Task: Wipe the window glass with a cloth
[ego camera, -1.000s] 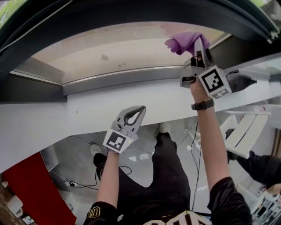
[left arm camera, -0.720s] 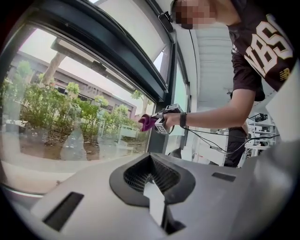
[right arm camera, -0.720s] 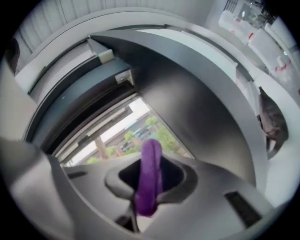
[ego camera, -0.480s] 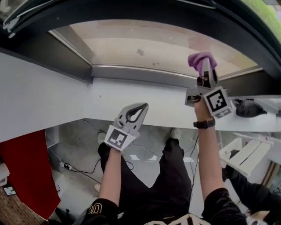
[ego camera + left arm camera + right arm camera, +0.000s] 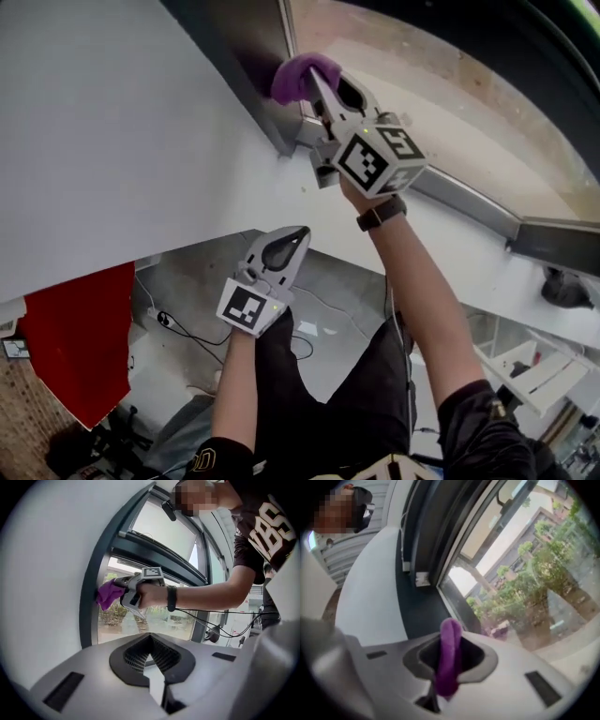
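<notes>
In the head view my right gripper (image 5: 319,84) is raised at the window's left corner, shut on a purple cloth (image 5: 298,77). The cloth presses where the glass (image 5: 441,103) meets the dark upright frame (image 5: 253,47). The right gripper view has the cloth (image 5: 451,648) bunched between the jaws, with the glass (image 5: 534,573) and greenery beyond. My left gripper (image 5: 286,246) hangs lower, below the white sill, shut with nothing in it. From the left gripper view (image 5: 151,657) I see the cloth (image 5: 108,594) against the frame.
A white wall (image 5: 112,141) lies left of the frame. A small dark object (image 5: 565,289) rests on the sill at the right. Below are a red panel (image 5: 75,347), cables (image 5: 178,328) on the floor and white furniture (image 5: 544,375).
My right gripper has carried the cloth leftwards along the glass to the left frame corner. The head view swung left with it. The left gripper has hardly moved.
</notes>
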Available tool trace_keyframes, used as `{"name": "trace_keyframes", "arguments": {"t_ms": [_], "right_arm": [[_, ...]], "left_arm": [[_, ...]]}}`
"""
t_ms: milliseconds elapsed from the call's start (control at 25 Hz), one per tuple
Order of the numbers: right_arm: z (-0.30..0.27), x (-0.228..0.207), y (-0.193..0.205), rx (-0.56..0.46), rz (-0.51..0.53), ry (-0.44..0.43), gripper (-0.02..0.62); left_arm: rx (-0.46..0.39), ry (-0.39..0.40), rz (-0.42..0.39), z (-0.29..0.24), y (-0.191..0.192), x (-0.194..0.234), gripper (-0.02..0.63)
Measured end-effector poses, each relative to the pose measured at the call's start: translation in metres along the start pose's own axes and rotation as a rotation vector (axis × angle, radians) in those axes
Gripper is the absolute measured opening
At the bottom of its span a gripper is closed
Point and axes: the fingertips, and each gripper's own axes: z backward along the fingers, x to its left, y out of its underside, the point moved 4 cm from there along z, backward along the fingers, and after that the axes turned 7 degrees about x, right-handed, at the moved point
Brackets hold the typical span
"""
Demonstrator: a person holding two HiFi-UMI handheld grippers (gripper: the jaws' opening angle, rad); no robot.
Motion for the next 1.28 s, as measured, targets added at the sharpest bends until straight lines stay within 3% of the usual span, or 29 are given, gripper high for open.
{"name": "trace_keyframes", "arguments": {"t_ms": [160, 280, 480, 720, 880, 1000, 1080, 1280], "right_arm": [[-0.017, -0.01, 0.001, 0.01, -0.049, 0.043, 0.072], [0.026, -0.044, -0.011, 0.0, -0.034, 0.113, 0.072], [0.163, -0.121, -0.047, -0.03, 0.016, 0.302, 0.072], [0.358, -0.227, -0.077, -0.067, -0.017, 0.565, 0.072], [0.473, -0.286, -0.098, -0.131, -0.043, 0.808, 0.072], [0.542, -0.317, -0.109, -0.192, -0.074, 1.0, 0.072], [0.555, -0.326, -0.111, -0.214, -0.081, 1.035, 0.072], [0.5, -0.294, -0.09, -0.146, -0.029, 0.939, 0.072]], "left_arm": [[0.027, 0.003, -0.002, 0.004, -0.002, 0.003, 0.009], [0.016, 0.034, -0.008, -0.017, -0.007, -0.009, 0.009], [0.005, 0.222, -0.002, -0.09, -0.005, -0.077, 0.009], [0.013, 0.434, 0.031, -0.179, 0.009, -0.213, 0.009], [0.015, 0.537, 0.011, -0.22, 0.016, -0.277, 0.009], [0.009, 0.565, 0.026, -0.237, 0.016, -0.301, 0.009], [-0.002, 0.551, 0.036, -0.241, 0.015, -0.301, 0.009], [0.003, 0.468, 0.04, -0.219, 0.02, -0.265, 0.009]]}}
